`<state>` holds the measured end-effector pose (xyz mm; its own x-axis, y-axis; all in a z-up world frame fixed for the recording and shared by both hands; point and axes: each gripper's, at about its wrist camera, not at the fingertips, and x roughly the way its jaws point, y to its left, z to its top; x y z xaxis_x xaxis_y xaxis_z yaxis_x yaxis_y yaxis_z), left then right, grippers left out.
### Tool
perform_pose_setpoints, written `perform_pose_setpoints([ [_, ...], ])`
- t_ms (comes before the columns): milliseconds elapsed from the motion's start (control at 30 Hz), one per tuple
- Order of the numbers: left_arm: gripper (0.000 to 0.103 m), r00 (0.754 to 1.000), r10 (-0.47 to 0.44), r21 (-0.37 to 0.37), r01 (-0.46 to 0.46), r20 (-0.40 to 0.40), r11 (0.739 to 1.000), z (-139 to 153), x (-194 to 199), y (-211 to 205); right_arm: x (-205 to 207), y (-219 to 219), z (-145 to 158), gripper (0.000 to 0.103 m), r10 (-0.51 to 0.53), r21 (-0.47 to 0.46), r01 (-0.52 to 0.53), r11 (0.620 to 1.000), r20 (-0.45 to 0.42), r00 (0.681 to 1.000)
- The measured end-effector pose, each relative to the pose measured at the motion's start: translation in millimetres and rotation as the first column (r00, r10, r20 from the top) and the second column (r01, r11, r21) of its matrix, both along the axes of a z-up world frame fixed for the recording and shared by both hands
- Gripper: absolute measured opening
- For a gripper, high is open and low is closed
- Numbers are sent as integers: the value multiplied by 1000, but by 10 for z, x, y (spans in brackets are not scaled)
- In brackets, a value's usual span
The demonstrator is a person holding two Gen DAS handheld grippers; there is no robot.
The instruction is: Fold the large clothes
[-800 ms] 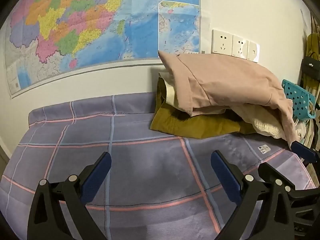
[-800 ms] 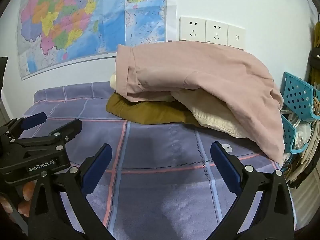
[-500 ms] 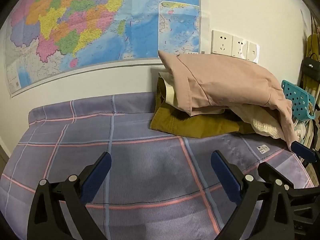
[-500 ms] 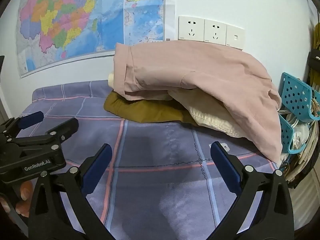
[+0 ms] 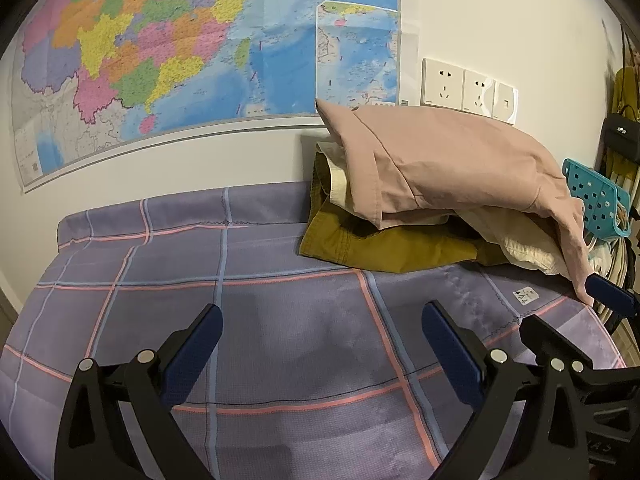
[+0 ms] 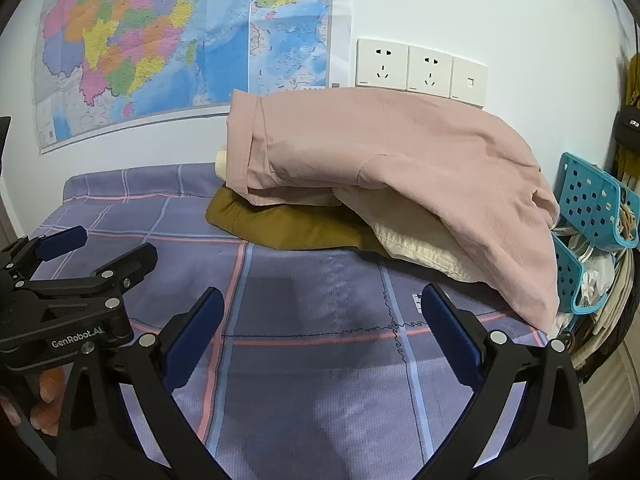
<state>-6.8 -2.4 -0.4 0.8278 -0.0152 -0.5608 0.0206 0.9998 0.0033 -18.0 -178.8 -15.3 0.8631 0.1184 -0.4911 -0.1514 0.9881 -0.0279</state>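
Both grippers, left gripper (image 5: 320, 344) and right gripper (image 6: 324, 328), gape empty; best first grasp: pink garment (image 6: 400, 160) hem, upper centre.

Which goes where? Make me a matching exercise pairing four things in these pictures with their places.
Things:
1. pink garment
2. mustard garment
3. blue basket
4. map

Places:
A. on the wall
B. bottom of the pile
C. top of the pile
D. beside the bed, at the right edge

Pairs: 1-C, 2-B, 3-D, 4-A
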Motion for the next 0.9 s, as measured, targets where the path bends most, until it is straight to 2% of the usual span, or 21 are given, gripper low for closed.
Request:
perform_pose_setpoints([
  [900,96,1000,-3,4,3,2,1000,15,27,-21,18,-1,28,97,0,-16,1,1000,16,1000],
])
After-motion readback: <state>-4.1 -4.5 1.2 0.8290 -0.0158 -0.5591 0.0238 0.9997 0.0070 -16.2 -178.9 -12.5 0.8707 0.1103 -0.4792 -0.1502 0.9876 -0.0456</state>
